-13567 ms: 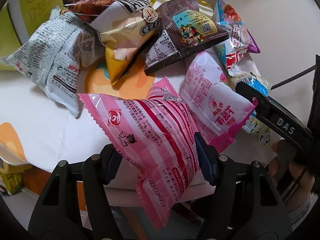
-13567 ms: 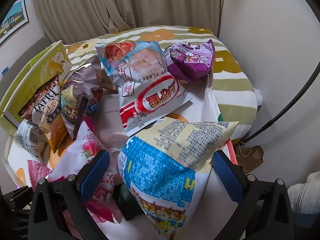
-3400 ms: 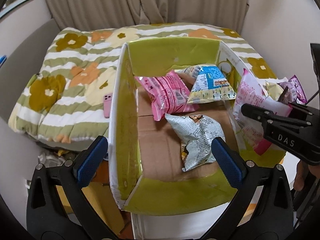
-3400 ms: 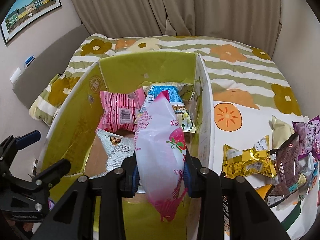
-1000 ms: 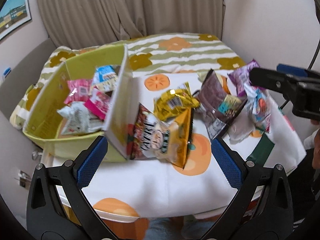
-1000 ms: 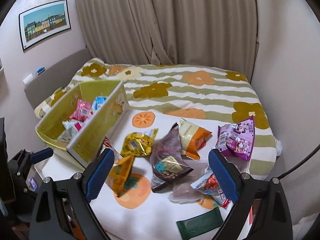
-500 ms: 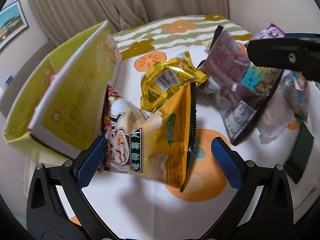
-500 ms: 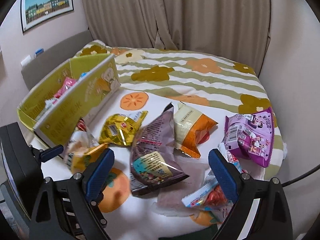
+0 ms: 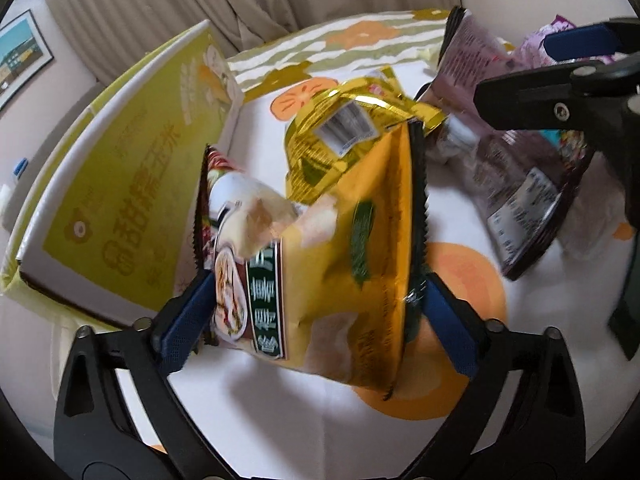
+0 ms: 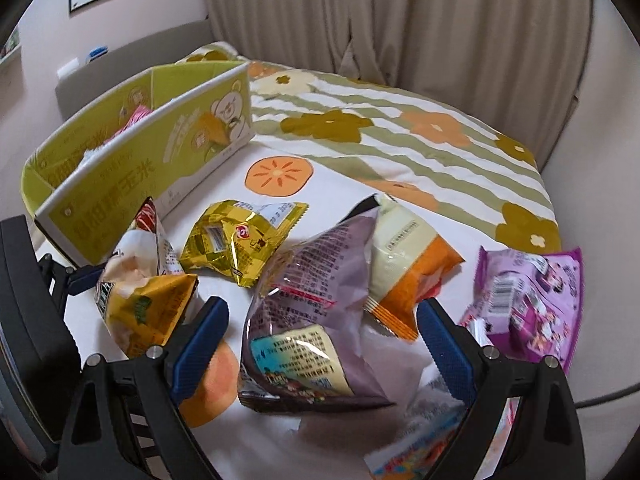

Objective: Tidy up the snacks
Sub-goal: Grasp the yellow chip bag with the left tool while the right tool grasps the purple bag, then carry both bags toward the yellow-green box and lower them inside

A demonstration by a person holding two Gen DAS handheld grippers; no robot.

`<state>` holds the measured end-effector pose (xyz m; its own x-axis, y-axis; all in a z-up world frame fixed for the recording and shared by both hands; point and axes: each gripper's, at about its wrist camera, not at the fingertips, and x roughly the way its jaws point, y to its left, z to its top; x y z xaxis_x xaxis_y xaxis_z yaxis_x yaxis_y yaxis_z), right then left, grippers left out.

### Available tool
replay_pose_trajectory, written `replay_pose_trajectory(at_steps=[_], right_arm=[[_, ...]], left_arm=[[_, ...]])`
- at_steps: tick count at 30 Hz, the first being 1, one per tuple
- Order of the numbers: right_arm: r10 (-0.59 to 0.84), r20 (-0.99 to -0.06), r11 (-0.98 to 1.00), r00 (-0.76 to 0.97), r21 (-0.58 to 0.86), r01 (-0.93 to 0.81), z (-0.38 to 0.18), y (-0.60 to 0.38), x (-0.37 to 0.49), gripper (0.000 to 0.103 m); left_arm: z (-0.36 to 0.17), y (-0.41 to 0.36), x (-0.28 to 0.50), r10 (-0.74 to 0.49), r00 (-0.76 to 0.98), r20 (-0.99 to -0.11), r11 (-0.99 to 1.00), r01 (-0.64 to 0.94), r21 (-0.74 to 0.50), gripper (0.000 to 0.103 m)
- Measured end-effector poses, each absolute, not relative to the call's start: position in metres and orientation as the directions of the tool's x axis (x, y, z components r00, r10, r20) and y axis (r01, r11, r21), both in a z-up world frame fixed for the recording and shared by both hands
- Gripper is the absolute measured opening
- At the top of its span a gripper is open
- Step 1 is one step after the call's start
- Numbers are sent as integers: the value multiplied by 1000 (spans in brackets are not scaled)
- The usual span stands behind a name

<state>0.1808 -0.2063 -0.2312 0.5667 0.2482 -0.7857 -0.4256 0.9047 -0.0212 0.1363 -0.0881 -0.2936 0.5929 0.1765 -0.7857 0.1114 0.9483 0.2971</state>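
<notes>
The left gripper has its two blue-padded fingers set on either side of one yellow crinkled chip bag with a dark red end; both pads look to touch the bag's sealed edges, but motion blur leaves it unclear whether they are actually pressing on it. The right gripper stands wide, its pads apart on either side of one mauve foil snack bag with a pale blue label and touching nothing.

Six loose packets can be counted on the white tablecloth printed with orange fruit slices. Nearest the right wrist camera lies a white packet with red and blue print, cut off by the frame edge and blurred. Next come the mauve bag and, to its left, the yellow chip bag. Behind them lie one gold foil packet, one cream and orange packet partly hidden by the mauve bag, and one purple packet with a barcode at the right.

Farther left stands one lime-green cardboard box with a bear picture; its wall hides most of the contents, and only a sliver of one pink packet shows over the rim. Beyond the table lies one striped green quilt with flowers, then beige curtains.
</notes>
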Motion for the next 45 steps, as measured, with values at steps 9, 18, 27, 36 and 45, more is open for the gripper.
replay_pose_trajectory(at_steps=[9, 18, 27, 36, 45], right_arm=[[256, -799, 885, 544, -33, -465, -239, -193, 189, 94], [200, -818, 881, 540, -91, -465, -248, -188, 193, 94], [201, -846, 867, 494, -81, -492, -261, -186, 197, 68], [184, -834, 878, 521, -98, -468, -243, -191, 178, 58], [203, -792, 925, 576, -38, -379, -190, -207, 158, 57]], left_arm=[[-291, -73, 140, 151, 590, -793, 952, 129, 277, 73], [-282, -66, 137, 100, 576, -811, 971, 121, 205, 68], [-273, -66, 130, 82, 579, -811, 976, 118, 183, 68], [-244, -71, 118, 65, 608, -791, 978, 117, 170, 67], [-183, -85, 103, 5, 667, -745, 981, 143, 134, 67]])
